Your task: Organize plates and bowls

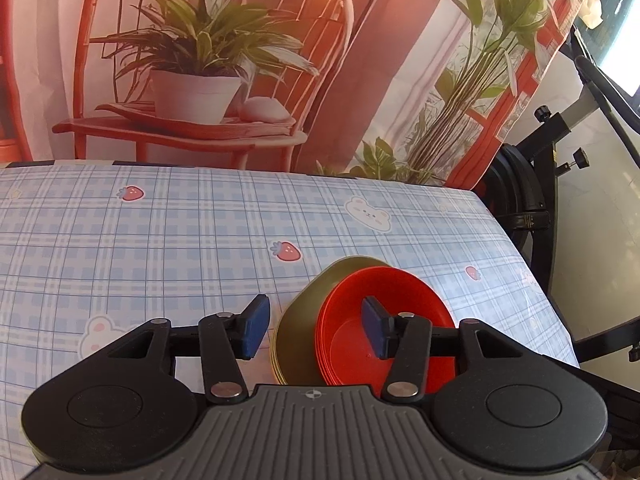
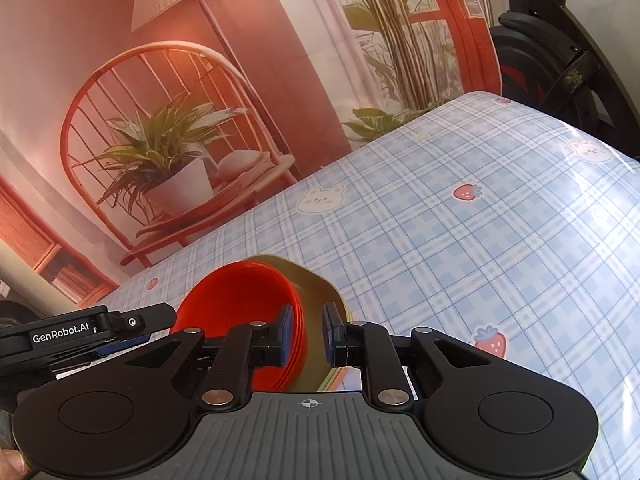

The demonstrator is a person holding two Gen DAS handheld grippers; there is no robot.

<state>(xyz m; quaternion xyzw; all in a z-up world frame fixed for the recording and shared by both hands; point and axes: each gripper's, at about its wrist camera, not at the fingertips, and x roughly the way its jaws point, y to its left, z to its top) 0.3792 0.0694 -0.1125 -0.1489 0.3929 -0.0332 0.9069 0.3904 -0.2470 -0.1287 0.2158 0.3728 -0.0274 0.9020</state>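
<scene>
Your right gripper (image 2: 306,334) sits nearest the lens, its blue pads (image 2: 285,330) narrowed onto the rims of the stacked red bowls (image 2: 244,300) and the olive-gold plates (image 2: 316,300) beneath them, pinching both together. Your left gripper (image 1: 316,332) is spread wide, one finger over the red bowls, gripping nothing. The stack rests on the table's blue plaid cloth (image 1: 160,240) (strawberries and bears printed on it), near the right edge. Behind hangs a printed backdrop (image 1: 240,60) of a red chair and potted plant; an exercise bike (image 1: 532,184) stands beside the table.
</scene>
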